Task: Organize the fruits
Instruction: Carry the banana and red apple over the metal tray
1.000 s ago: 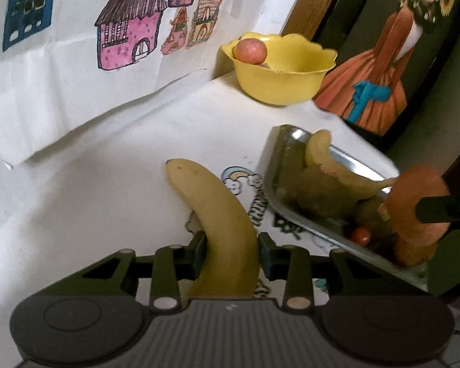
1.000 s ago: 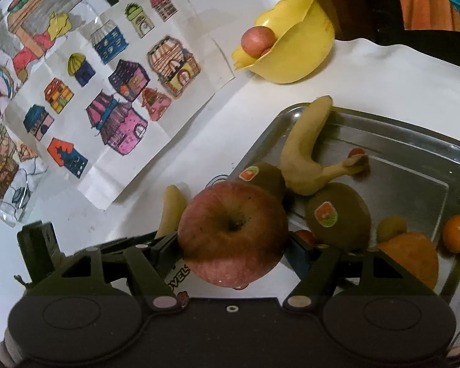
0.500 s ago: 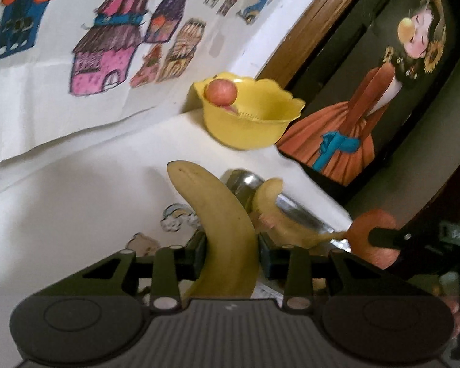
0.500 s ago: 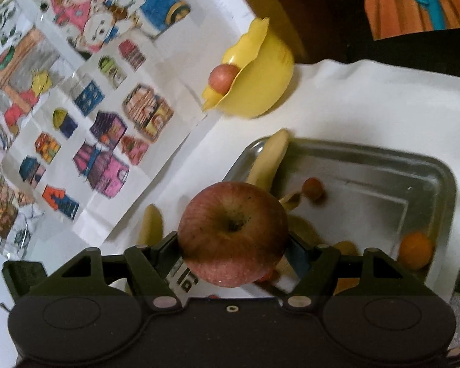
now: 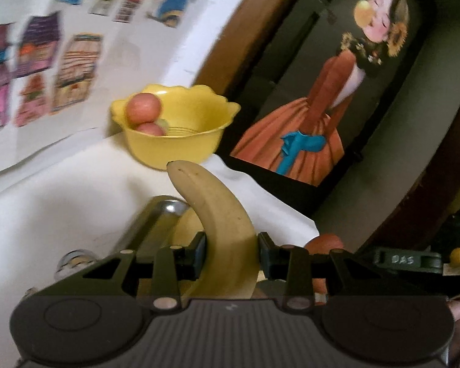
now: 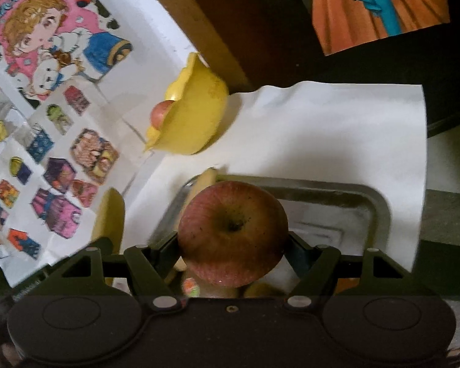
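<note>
Fruits: I've got one in each gripper right now, a banana on the left and an apple on the right.
Left gripper: clamped on the banana from both sides, roughly mid-length, tip curving up and away from me, clear of the bench.
Right gripper: pinched on the apple, stem dimple facing the camera, held up over the near end of the metal tray.
Yellow bowl: scalloped rim, sits at the back of the bench against the wall. Two pinkish-red fruits in it, one stacked on the other, plus something pale green tucked beside them that I can't make out.
Tray contents: mostly hidden behind the apple from the right wrist view. Another banana pokes out over the tray's far-left corner, and there's a stickered fruit down low by my gripper that's too hidden to name.
White cloth: covers the bench under both the bowl and the tray, its back edge rumpled.
Wall stuff: kids' drawings of coloured houses to the left, a painting of a figure in an orange dress leaning to the right of the bowl.
Other bits: from the left view, the apple and my right gripper peek in at the lower right, pretty blurry.
</note>
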`<state>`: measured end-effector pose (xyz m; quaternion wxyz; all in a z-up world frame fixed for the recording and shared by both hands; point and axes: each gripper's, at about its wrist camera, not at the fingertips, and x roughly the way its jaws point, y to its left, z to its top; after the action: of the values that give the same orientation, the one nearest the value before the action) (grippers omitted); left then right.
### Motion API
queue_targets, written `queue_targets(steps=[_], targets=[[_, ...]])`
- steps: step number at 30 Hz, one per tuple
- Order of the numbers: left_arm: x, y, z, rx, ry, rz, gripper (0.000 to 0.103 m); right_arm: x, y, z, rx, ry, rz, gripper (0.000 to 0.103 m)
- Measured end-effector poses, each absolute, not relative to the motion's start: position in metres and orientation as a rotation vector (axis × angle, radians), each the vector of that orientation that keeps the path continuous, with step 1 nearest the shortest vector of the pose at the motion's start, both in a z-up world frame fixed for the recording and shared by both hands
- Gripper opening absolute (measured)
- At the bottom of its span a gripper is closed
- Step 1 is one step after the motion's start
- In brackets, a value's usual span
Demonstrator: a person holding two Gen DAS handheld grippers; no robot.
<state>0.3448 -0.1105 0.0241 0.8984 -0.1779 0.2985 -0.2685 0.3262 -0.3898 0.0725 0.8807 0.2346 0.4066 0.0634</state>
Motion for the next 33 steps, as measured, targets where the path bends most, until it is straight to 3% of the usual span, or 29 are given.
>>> queue_targets(steps=[12,33], targets=[[0.363,-0.159,0.016,-0.237,0.615,-0.564,0.039,0.346,-0.4,0.045,0.454,0.872,0.124,0.074],[0.378,-0.174,0.004,-0.206,0.651,-0.565,0.04,0.356,-0.386,0.033,0.378,0.884,0.149,0.074]])
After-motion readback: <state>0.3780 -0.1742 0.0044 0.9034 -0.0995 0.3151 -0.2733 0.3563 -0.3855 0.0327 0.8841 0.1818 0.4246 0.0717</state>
